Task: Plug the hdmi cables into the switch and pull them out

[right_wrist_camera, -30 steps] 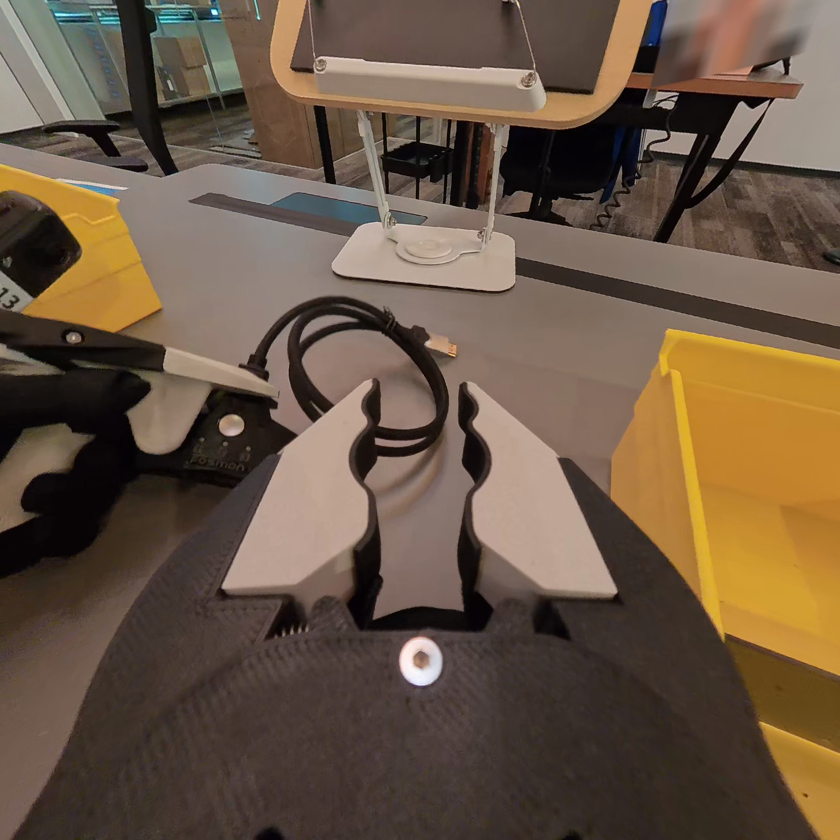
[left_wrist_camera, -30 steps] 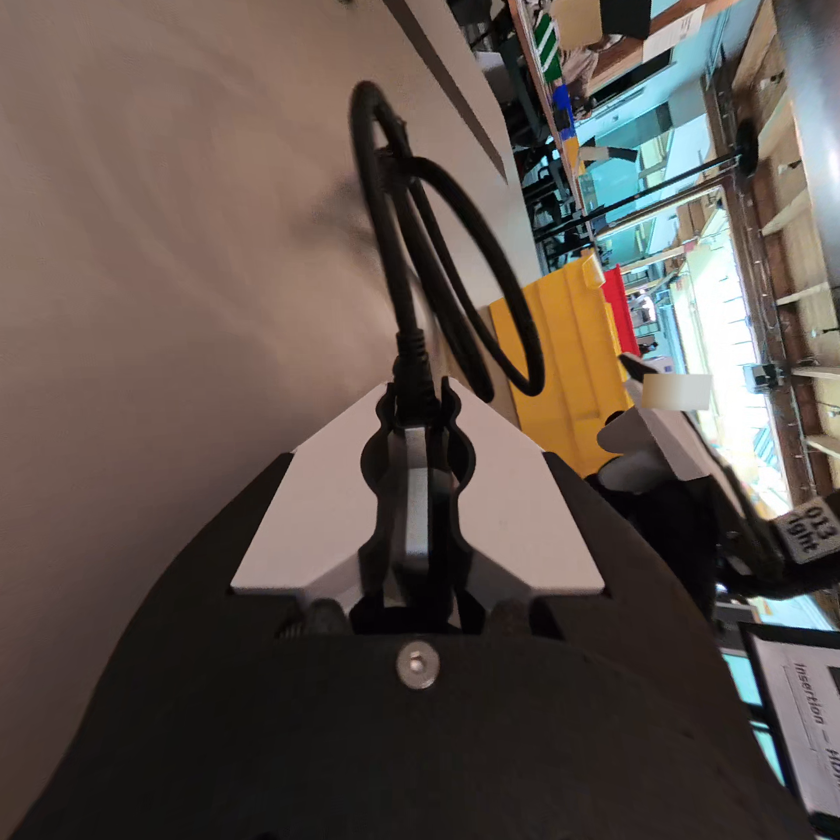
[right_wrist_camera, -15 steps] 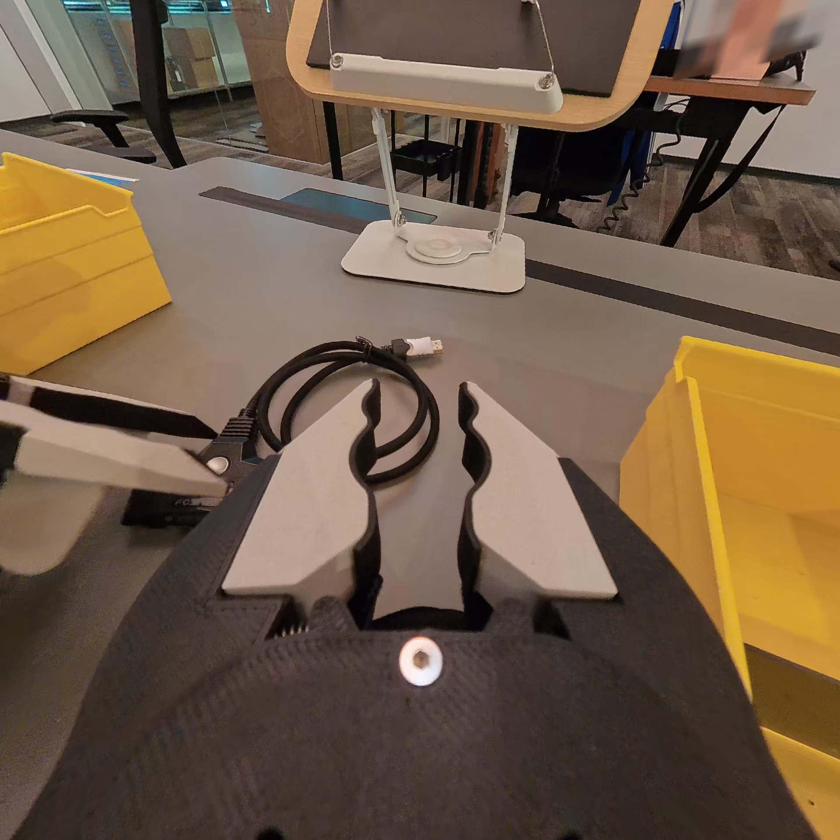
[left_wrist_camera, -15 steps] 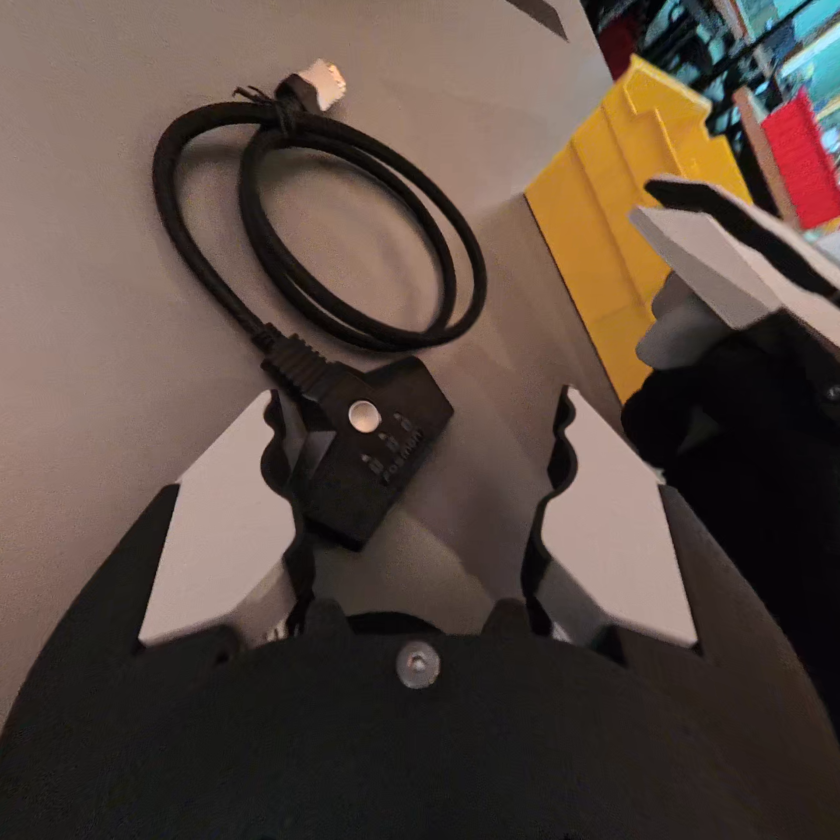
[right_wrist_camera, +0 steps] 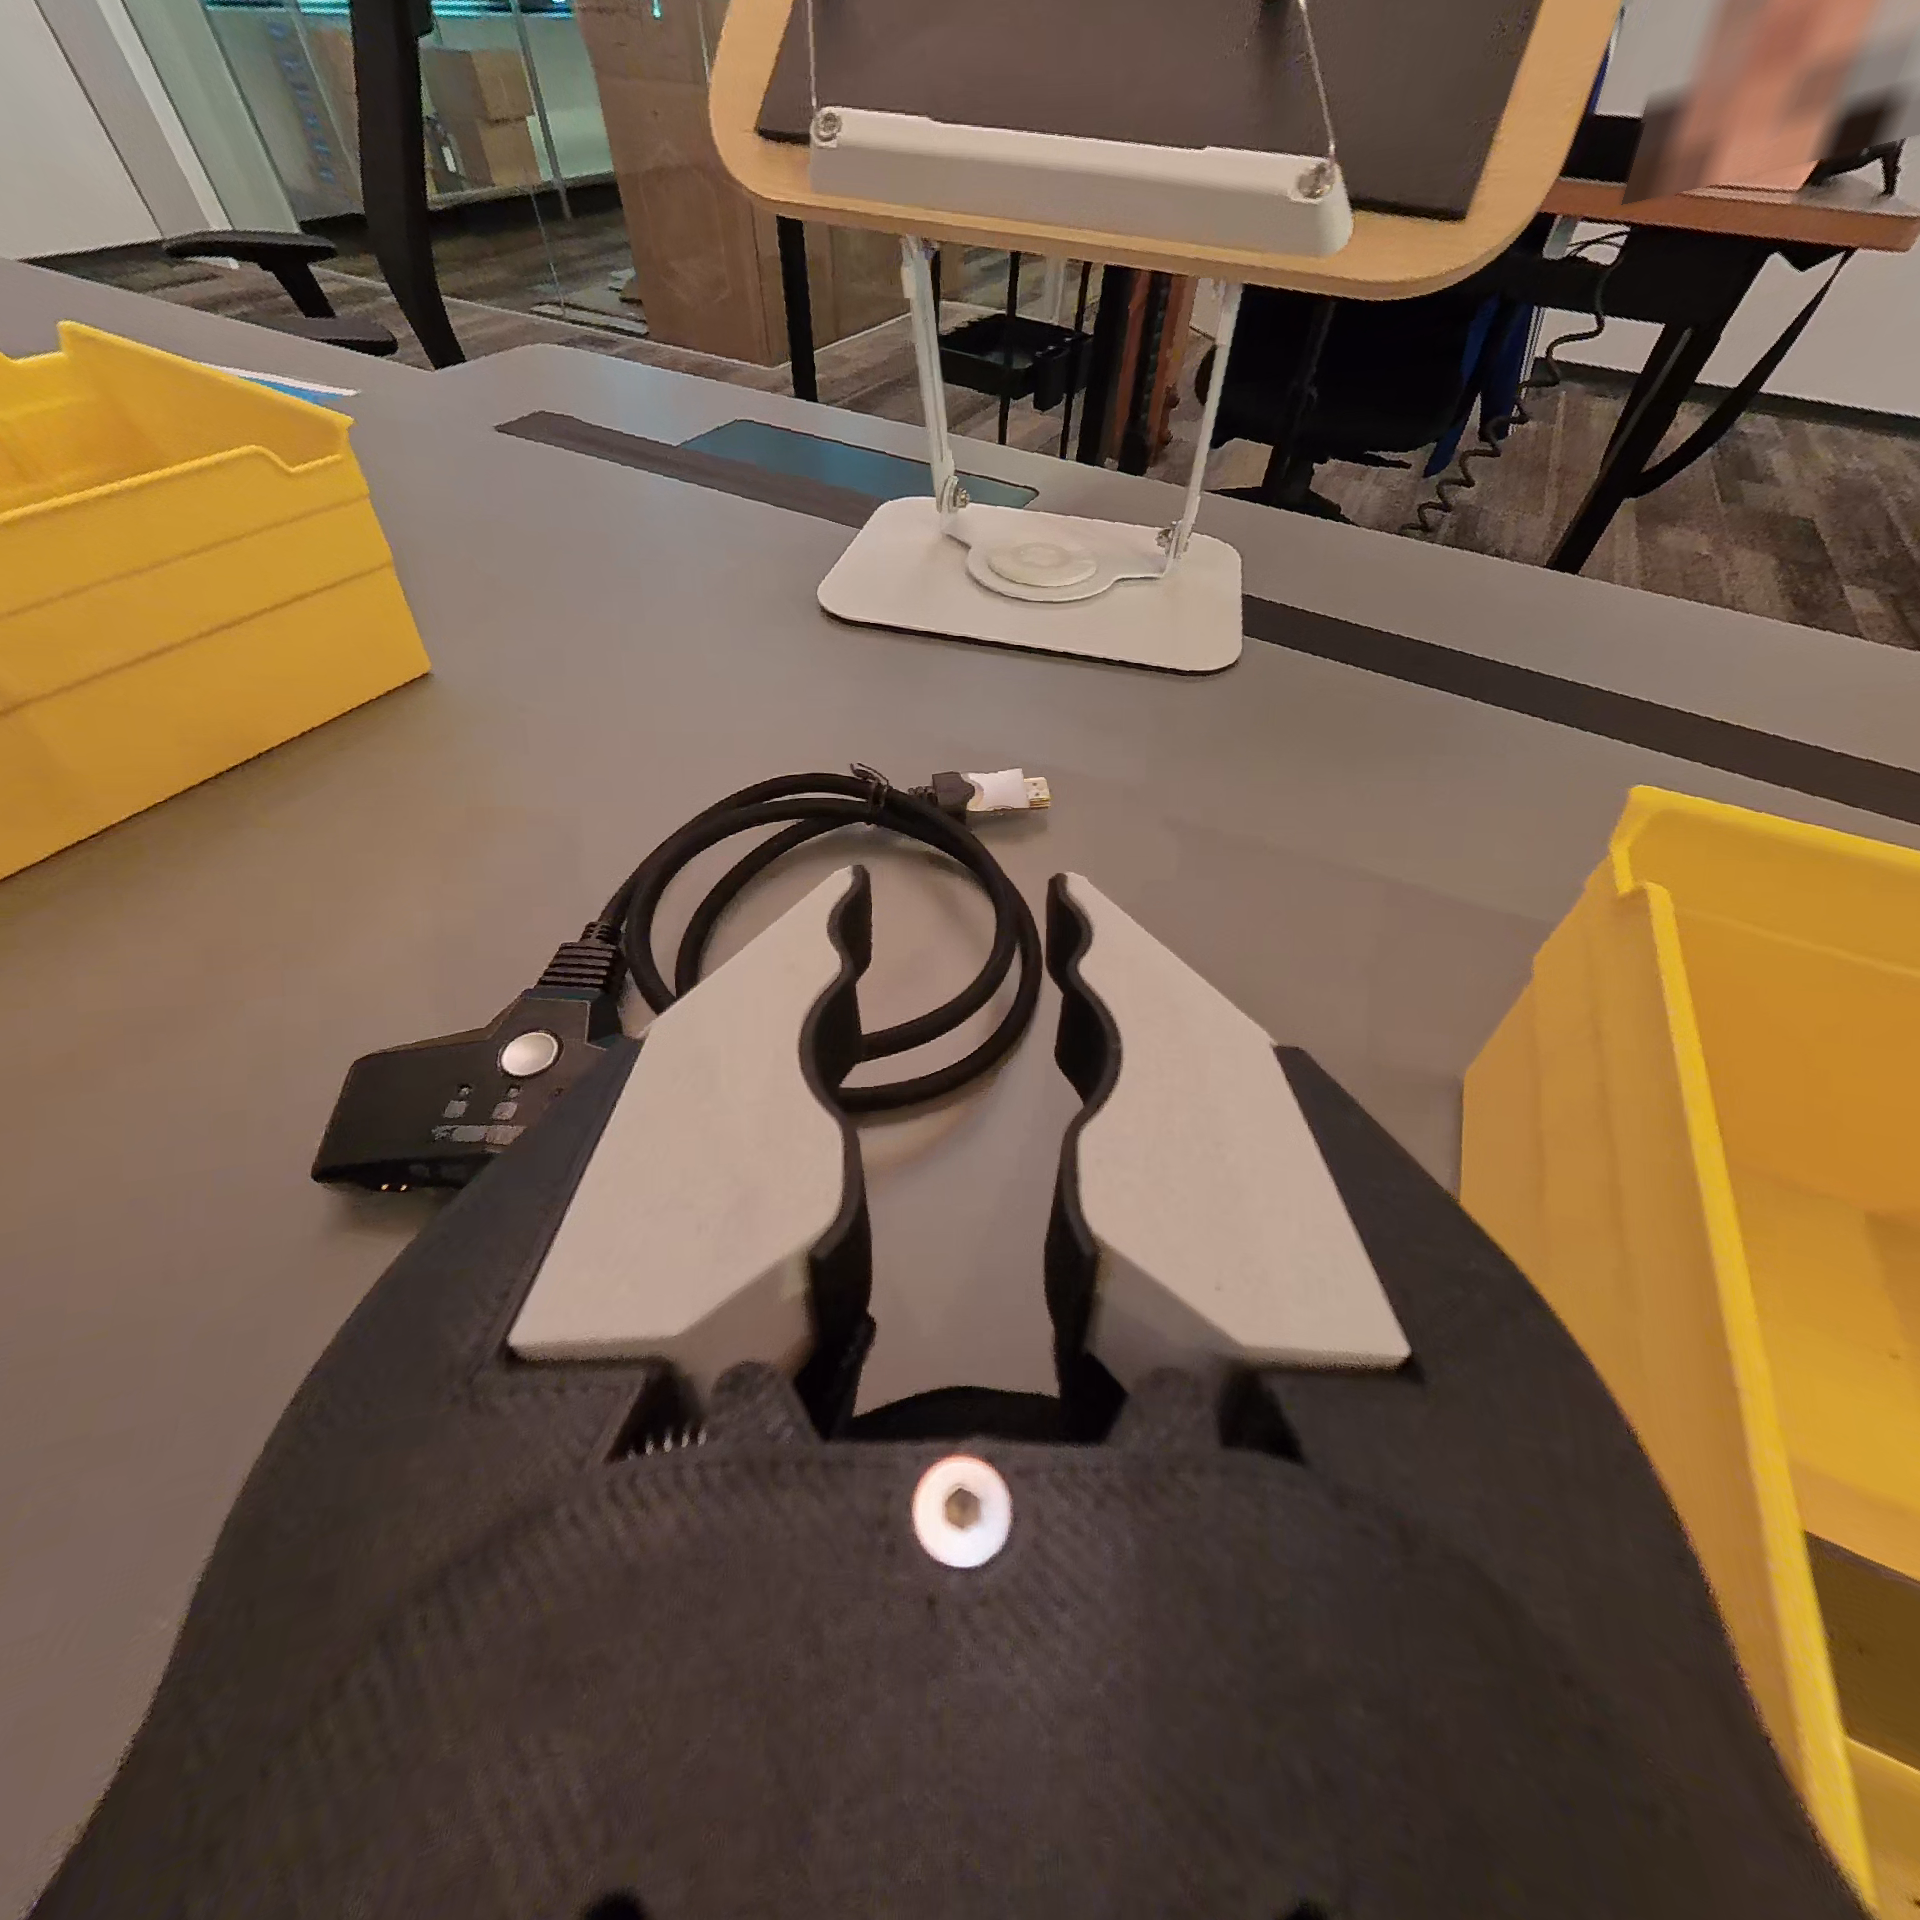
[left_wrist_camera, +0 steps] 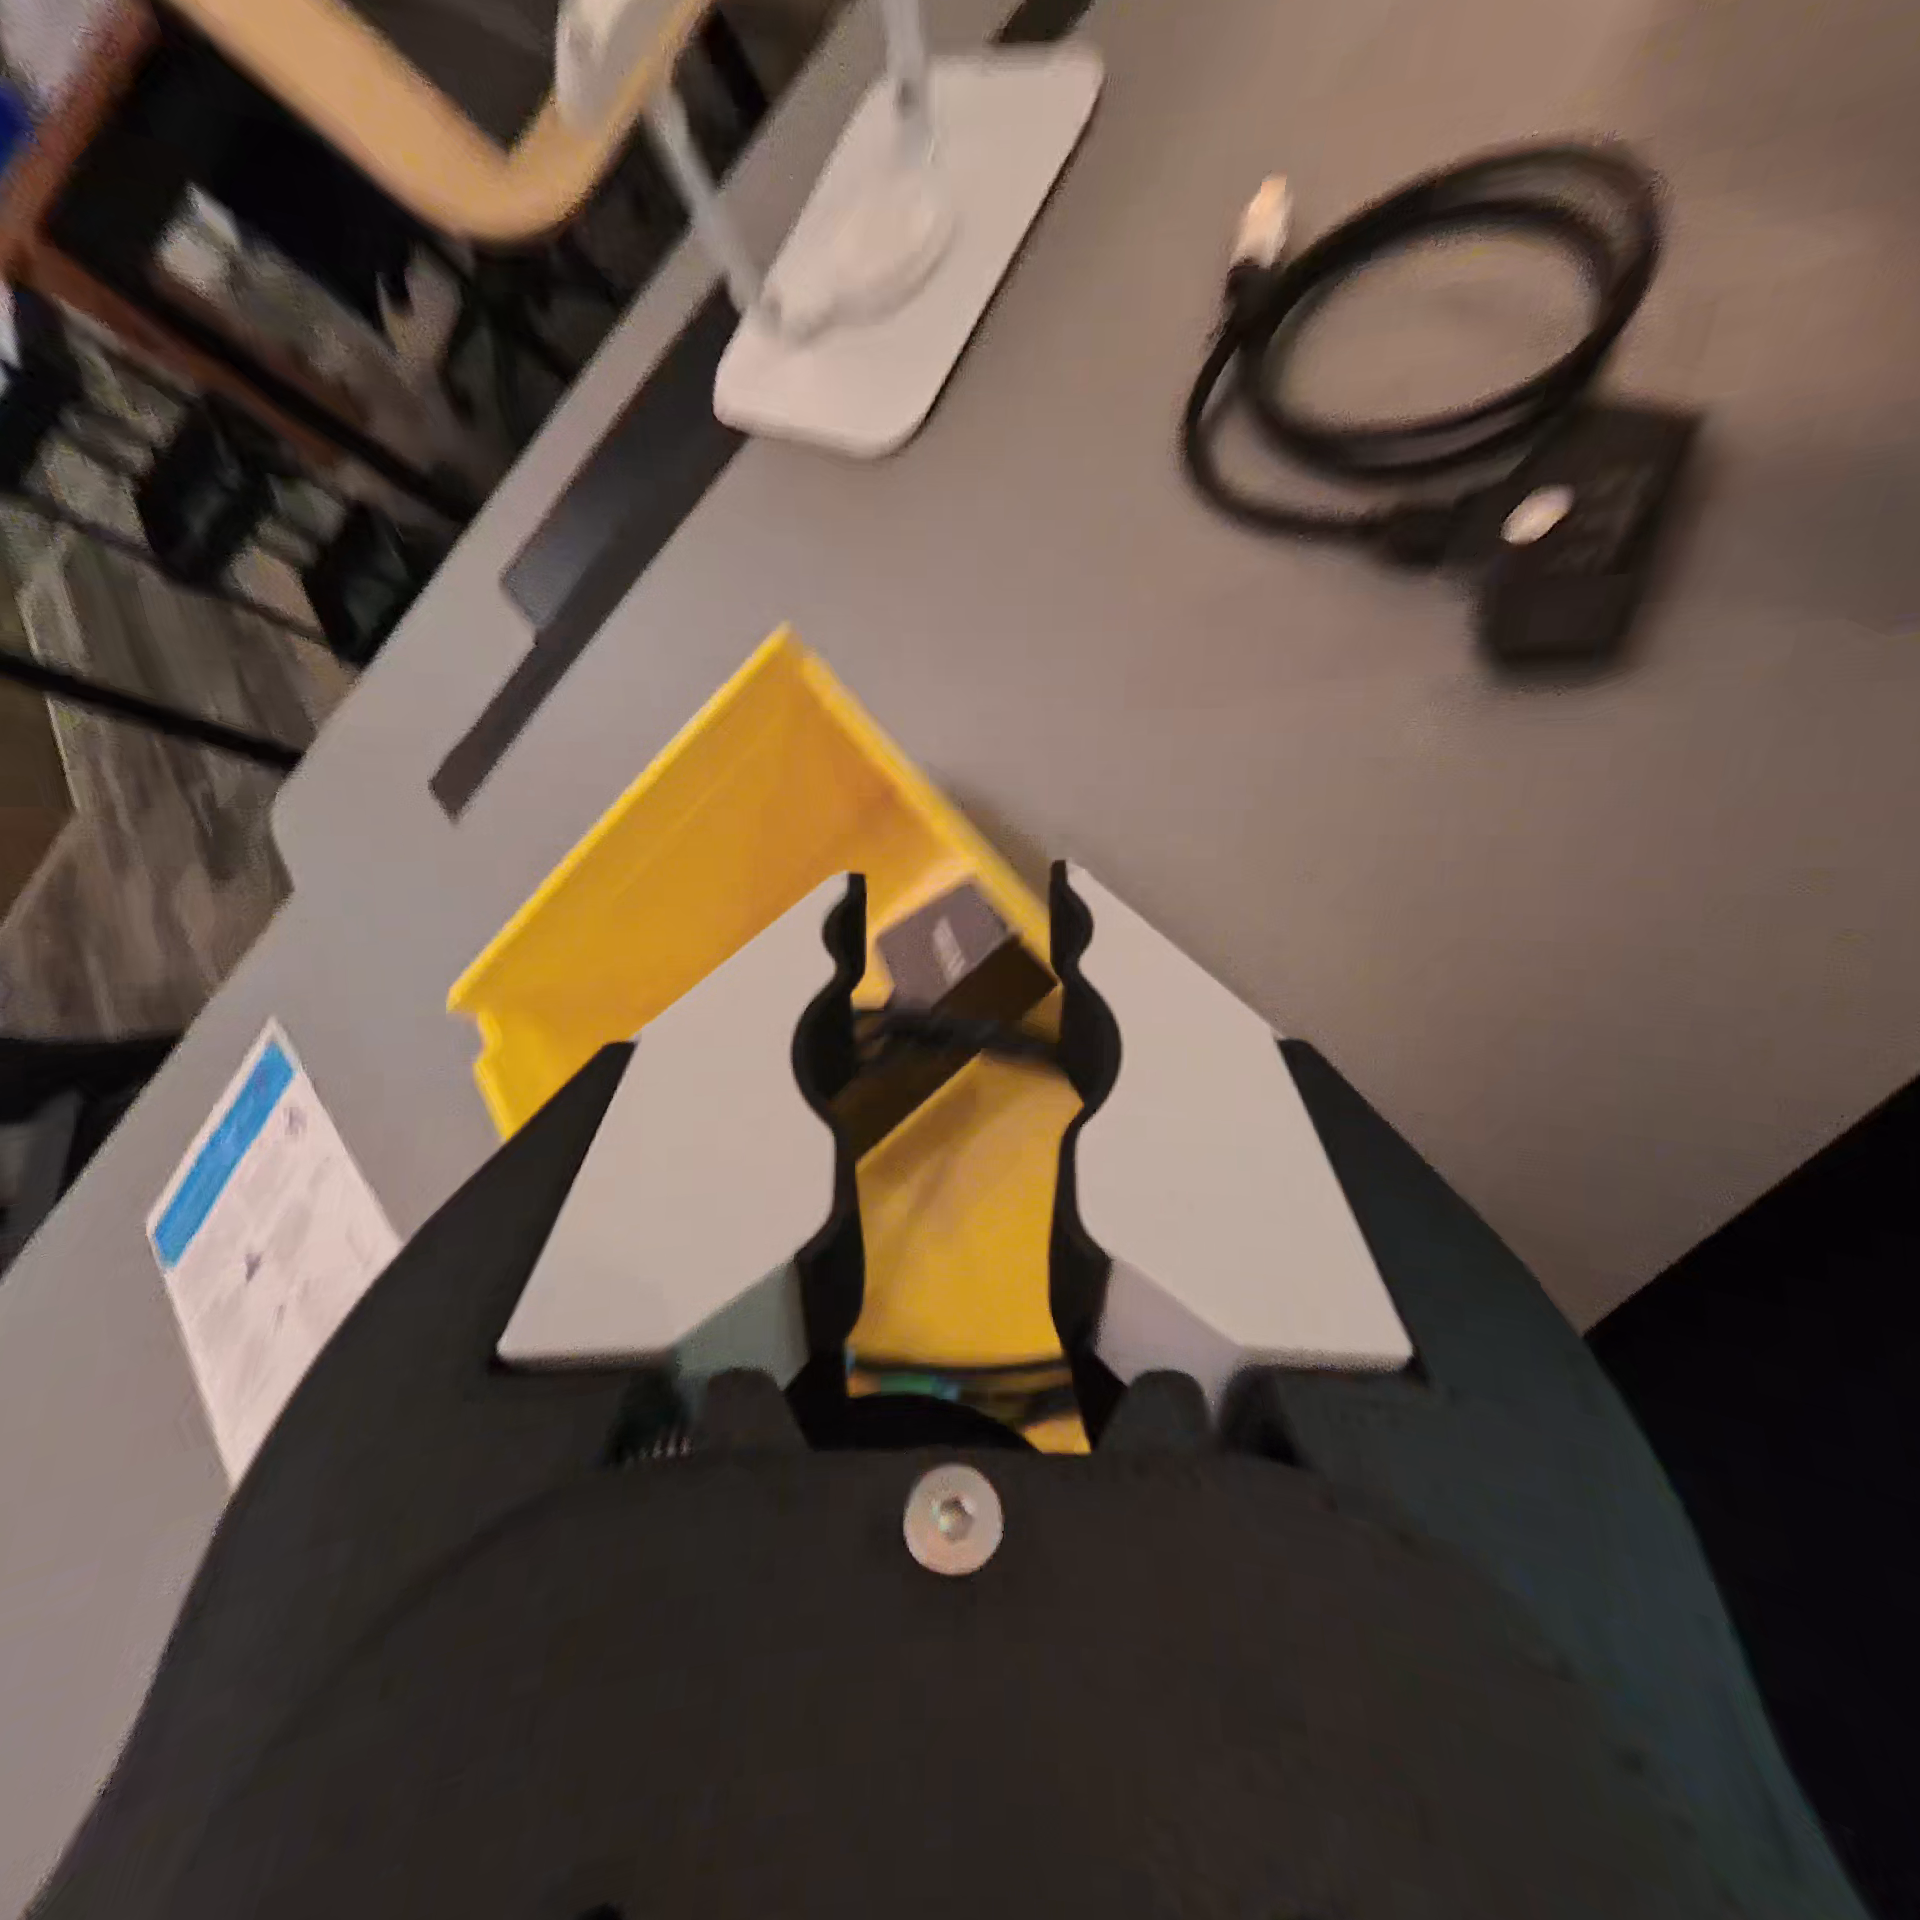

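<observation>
Your left tool (left_wrist_camera: 953, 894) hangs empty with its fingers apart over a yellow bin (left_wrist_camera: 727, 831) near the worktop's (left_wrist_camera: 1299, 831) left edge; a dark box and black cabling lie inside. Your right tool (right_wrist_camera: 956, 894) is also apart and empty above the coiled HDMI cable (right_wrist_camera: 997, 935), which lies mid-worktop with the black switch (right_wrist_camera: 457, 1101) at its near end.

Ahead of my right tool (right_wrist_camera: 956, 904), bare grey surface (right_wrist_camera: 623, 707) lies open between a yellow bin (right_wrist_camera: 187, 582) on the left and another yellow bin (right_wrist_camera: 1714, 1195) close on the right. The switch (right_wrist_camera: 457, 1101) and its coiled cable (right_wrist_camera: 935, 935) lie in the middle; a white stand (right_wrist_camera: 1039, 592) blocks the far side. My left tool (left_wrist_camera: 954, 883) hangs over a bin (left_wrist_camera: 727, 831) holding a dark box (left_wrist_camera: 956, 951).
</observation>
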Demonstrator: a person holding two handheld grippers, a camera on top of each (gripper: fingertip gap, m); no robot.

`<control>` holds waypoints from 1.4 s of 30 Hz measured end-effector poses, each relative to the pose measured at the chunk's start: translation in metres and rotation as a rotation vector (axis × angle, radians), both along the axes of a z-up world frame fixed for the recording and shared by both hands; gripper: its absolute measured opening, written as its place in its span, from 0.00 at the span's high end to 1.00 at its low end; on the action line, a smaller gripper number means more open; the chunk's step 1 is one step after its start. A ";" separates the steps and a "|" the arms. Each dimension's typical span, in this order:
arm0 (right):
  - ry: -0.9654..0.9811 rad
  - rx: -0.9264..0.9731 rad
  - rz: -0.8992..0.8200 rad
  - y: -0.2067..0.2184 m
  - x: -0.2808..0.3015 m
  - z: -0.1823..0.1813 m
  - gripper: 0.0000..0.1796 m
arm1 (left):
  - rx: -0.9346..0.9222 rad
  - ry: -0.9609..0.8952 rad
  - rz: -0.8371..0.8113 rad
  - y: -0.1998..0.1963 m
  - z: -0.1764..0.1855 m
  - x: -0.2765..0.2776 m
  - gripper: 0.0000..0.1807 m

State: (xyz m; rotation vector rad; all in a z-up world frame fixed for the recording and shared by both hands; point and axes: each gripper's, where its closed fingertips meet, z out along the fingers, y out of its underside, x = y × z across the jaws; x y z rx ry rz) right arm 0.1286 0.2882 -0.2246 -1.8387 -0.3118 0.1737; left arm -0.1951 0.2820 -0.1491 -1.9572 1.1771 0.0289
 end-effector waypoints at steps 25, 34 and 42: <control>-0.014 -0.050 0.010 0.003 0.002 -0.021 0.83 | -0.371 0.712 -0.386 0.077 -0.096 -0.100 0.86; -0.005 -0.065 0.010 0.007 0.004 -0.027 0.83 | -0.357 0.650 -0.417 0.088 -0.121 -0.088 0.95; 0.009 -0.072 0.009 0.008 0.006 -0.030 0.83 | -0.081 0.455 -0.313 0.084 -0.051 -0.093 0.98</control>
